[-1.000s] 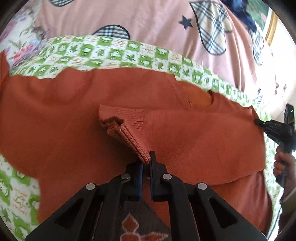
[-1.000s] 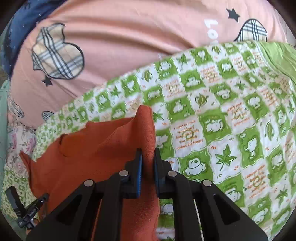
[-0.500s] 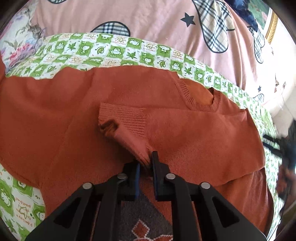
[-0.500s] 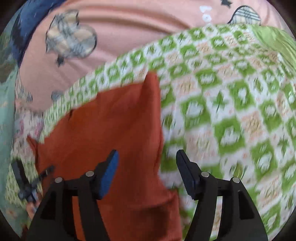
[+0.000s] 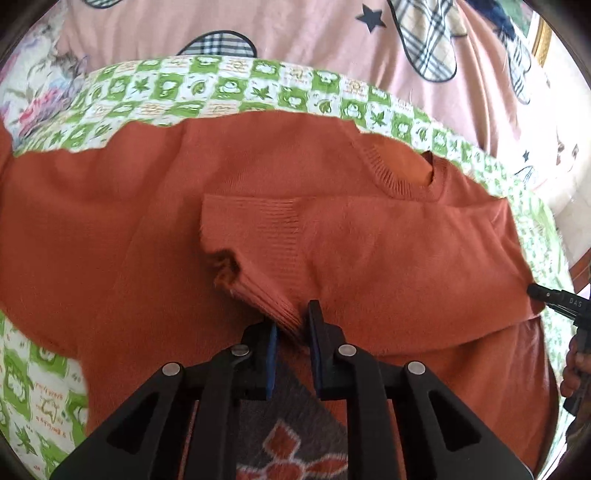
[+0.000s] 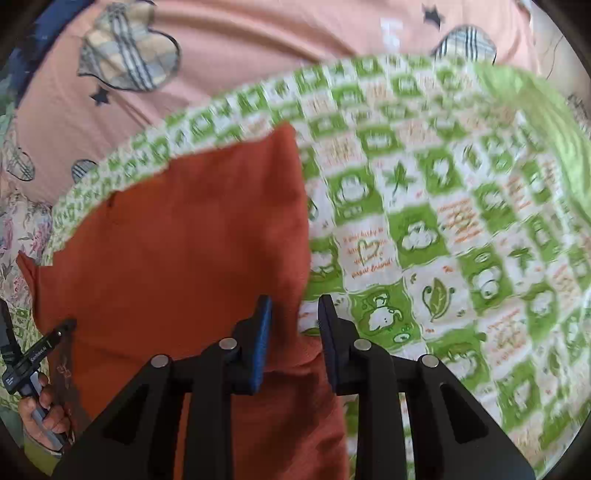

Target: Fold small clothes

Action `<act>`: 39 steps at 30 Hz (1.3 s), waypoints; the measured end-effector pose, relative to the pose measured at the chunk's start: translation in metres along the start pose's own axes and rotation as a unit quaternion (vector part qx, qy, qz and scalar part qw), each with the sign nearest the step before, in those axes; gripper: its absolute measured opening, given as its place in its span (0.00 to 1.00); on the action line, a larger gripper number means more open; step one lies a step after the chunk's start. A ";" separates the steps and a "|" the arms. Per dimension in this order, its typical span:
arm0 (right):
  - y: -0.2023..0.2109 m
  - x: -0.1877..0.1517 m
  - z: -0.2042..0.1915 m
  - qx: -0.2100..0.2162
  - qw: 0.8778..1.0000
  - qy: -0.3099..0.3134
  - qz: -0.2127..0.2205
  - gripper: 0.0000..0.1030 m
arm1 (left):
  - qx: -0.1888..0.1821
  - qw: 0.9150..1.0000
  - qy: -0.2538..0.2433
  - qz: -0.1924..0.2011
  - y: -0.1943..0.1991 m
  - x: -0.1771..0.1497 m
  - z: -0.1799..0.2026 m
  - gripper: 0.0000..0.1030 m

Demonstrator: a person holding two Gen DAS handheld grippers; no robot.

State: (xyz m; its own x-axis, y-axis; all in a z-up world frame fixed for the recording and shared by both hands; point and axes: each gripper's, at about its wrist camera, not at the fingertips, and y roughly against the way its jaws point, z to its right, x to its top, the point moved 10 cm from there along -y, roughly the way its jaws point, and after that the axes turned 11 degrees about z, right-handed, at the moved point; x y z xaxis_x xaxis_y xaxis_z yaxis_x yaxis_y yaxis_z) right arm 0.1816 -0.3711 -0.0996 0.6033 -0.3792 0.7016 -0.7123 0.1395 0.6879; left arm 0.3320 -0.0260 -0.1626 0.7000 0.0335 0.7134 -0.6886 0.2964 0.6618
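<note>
The rust-orange knitted sweater (image 5: 369,251) lies spread on the green-and-white checked quilt (image 5: 229,92), which covers a pink bedsheet with plaid hearts (image 5: 295,33). 1 sleeve is folded across the chest, and its ribbed cuff (image 5: 266,295) sits pinched between the blue pads of the left gripper (image 5: 291,332), jaws nearly closed on the knit. The right gripper (image 6: 295,325) hangs released, jaws apart over the sweater's right edge, gripping nothing. By my read the fold is in its early part: 1 sleeve in, the other sleeve and the body folds left. The sweater's far left side runs out of frame, so the second sleeve cannot be made out. The hem hides beneath the grippers, near a grey patterned patch (image 5: 288,435). The right view is blurred.
</note>
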 end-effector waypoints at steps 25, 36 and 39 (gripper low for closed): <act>0.029 -0.086 -0.123 0.124 0.989 0.015 -0.076 0.45 | 0.228 0.964 0.120 0.067 0.074 0.101 -0.310 0.68; 0.024 -0.091 -0.123 0.122 0.989 0.004 -0.086 0.46 | 0.206 0.947 0.228 0.090 0.052 0.116 -0.386 0.07; 0.026 -0.092 -0.131 0.131 0.988 0.007 -0.084 0.46 | 0.183 0.953 0.207 0.123 0.075 0.119 -0.355 0.07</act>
State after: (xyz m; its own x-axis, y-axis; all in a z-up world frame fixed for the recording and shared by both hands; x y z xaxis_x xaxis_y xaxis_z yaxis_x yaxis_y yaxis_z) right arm 0.1545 -0.2129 -0.1214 0.7244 -0.3642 0.5853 -0.6690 -0.1667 0.7243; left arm 0.4314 0.3388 -0.1099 0.4721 0.4549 0.7551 -0.8078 -0.1197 0.5771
